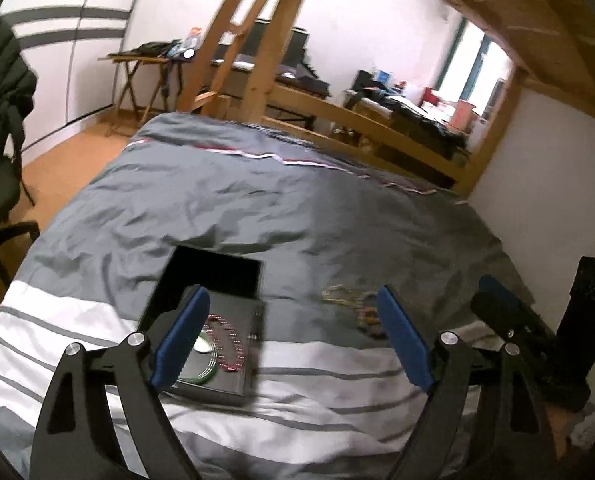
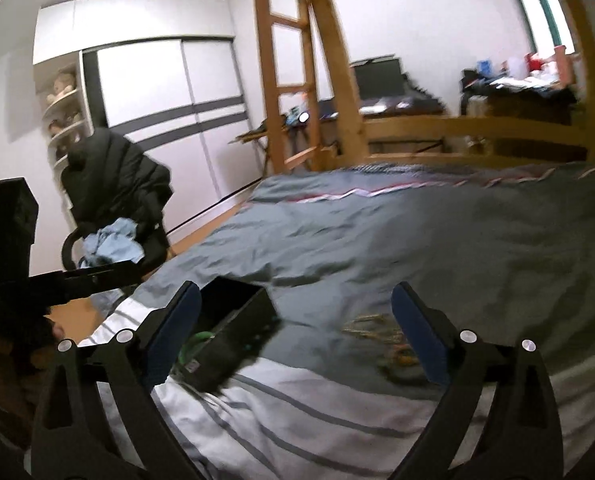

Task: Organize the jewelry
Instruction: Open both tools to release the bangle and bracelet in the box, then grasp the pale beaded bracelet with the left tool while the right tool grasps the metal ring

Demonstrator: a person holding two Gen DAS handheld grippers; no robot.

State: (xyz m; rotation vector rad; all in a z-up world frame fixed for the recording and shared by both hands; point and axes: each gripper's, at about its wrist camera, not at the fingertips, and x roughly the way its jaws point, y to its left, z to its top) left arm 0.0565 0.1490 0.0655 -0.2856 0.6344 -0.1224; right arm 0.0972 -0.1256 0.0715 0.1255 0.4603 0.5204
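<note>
- two grippers are seen above a bed (image 1: 225,200) with a grey and white striped cover; both sets of jaws stand wide apart, nothing between the pads.
- left gripper (image 1: 293,336) hangs over the black jewelry box (image 1: 217,320), which lies open on the cover, lid raised at the far side.
- a red beaded bracelet (image 1: 223,344) and a round silvery-green bangle (image 1: 201,364) are seen lying in the box tray.
- loose jewelry pile (image 1: 351,308), gold chain and some mixed pieces, lies on the grey cover well to the right of the box, not touching it; pieces too blurred to be told apart.
- right gripper (image 2: 297,340) is held above the same spot; the pile (image 2: 381,340) shows just inside its right finger, the box (image 2: 233,340) near its left.
- step judged: between placements, some items already boxed, the pile still to be sorted.
- next move judged: one gripper to be lowered on the pile, a single piece to be pinched without dragging the tangled chain or bunching the soft cover, then carried to the box.
</note>
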